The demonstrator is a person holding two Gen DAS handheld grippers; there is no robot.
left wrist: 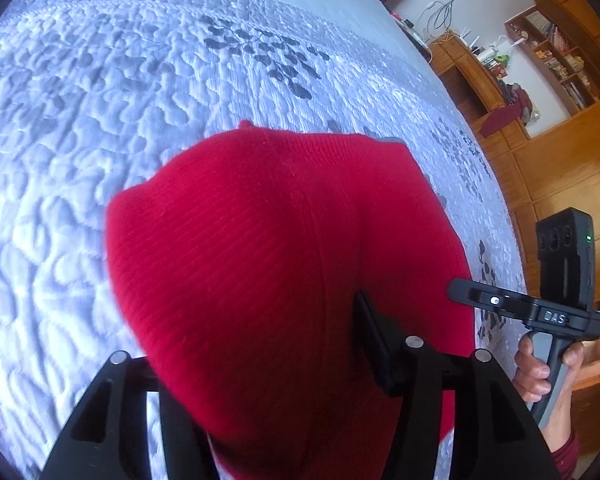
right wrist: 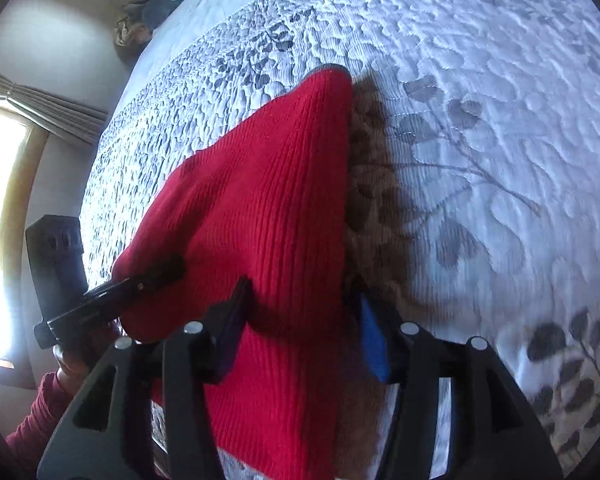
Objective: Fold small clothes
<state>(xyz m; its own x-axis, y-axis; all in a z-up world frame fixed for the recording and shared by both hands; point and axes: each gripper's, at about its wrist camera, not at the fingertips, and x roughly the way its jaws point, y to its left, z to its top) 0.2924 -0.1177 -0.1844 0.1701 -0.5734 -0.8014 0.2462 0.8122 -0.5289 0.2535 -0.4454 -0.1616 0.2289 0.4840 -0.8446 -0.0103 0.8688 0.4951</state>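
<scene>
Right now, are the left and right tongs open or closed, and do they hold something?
Left tongs: open, red cloth between them.
Right tongs: open, red cloth between them.

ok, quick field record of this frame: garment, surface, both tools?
garment: red ribbed knit garment, lying on the bed
surface: white quilted bedspread with grey leaf print
left tool: garment between its fingers, grip unclear
right tool: garment edge between its fingers, grip unclear
background: wooden shelving
</scene>
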